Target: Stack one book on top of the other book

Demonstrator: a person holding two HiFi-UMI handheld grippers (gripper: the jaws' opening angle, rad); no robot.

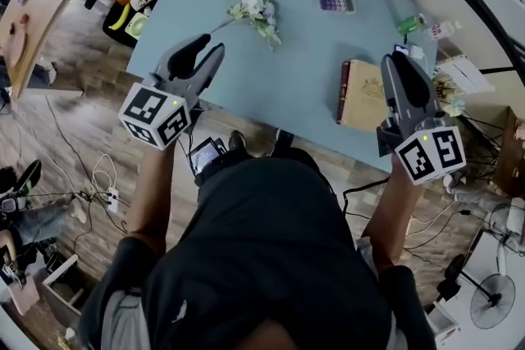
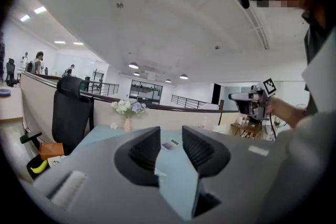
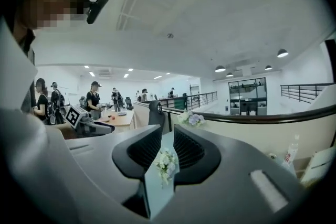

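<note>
One tan book (image 1: 363,97) with a dark spine lies flat near the front right edge of the light blue table (image 1: 303,53); I cannot make out a second book. My right gripper (image 1: 400,59) hovers over the book's right edge, pointing across the table. In the right gripper view, the right gripper (image 3: 168,136) shows only a narrow gap between its jaws, with nothing in it. My left gripper (image 1: 209,47) is raised over the table's front left corner. The left gripper (image 2: 171,136) stands open and empty in its own view. Neither gripper view shows the book.
A white flower spray (image 1: 256,6) lies on the table's middle left and a calculator (image 1: 335,2) farther back. A green bottle (image 1: 410,23) and small items sit at the right edge. A black chair (image 2: 71,118) stands left of the table. Cables cross the floor (image 1: 90,176).
</note>
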